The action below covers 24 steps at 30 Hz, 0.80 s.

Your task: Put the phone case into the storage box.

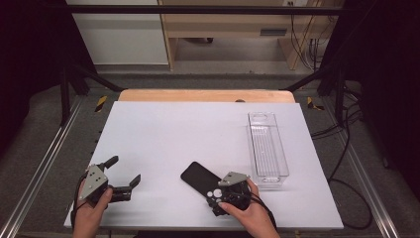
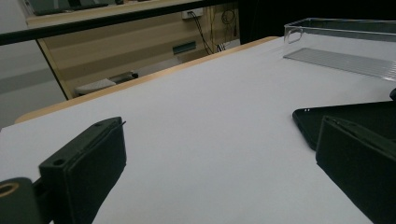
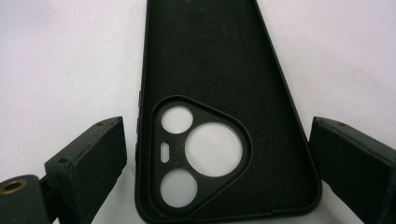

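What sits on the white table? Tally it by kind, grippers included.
Black phone case: 1
Clear plastic bin: 1
Handheld grippers: 2, left gripper and right gripper, both open
Total: 4

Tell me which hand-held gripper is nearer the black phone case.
Right. The right hand-held gripper straddles the phone case, jaws open on either side. The left hand-held gripper sits apart, off to the case's left.

Even overhead light makes the white table (image 1: 198,134) bright at frame centre, while the upper corners fall into near black. Shadows are faint. The high view is soft and grainy; near jaws blur at the bottom of both gripper views.
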Tool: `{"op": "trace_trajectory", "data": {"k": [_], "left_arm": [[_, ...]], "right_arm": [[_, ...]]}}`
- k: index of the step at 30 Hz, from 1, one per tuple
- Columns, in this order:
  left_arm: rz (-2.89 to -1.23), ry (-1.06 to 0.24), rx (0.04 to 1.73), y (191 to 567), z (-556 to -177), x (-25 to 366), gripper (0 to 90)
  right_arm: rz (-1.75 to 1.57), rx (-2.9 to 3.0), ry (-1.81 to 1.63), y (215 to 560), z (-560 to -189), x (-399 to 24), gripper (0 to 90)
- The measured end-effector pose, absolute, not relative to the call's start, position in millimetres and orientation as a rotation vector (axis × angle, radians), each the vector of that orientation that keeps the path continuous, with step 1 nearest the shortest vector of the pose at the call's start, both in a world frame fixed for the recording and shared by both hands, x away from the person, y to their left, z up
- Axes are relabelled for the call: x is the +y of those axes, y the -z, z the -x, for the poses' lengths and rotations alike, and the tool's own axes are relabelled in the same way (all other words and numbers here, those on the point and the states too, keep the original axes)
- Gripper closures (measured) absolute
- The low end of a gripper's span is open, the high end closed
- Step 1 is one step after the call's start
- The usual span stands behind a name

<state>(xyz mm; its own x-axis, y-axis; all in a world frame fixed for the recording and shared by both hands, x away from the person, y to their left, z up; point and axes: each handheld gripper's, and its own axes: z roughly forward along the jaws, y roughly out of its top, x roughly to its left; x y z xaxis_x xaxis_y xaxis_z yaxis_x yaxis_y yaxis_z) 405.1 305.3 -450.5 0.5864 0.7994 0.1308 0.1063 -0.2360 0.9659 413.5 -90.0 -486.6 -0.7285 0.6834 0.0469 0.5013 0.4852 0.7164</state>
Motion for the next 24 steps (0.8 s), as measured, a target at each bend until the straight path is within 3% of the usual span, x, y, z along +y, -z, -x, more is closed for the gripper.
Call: {"op": "trace_trajectory", "data": {"k": [16,24], "left_arm": [[-1.713,-0.777,0.750,450.9,-405.5,303.1,2.0],[-1.719,-0.775,0.746,451.2,-405.5,301.7,1.9]], "right_arm": [[-0.966,2.484,-1.046,489.9,-415.4,-84.3,6.4],[-0.967,2.487,-1.034,487.7,-416.8,-85.7,11.5]]}}
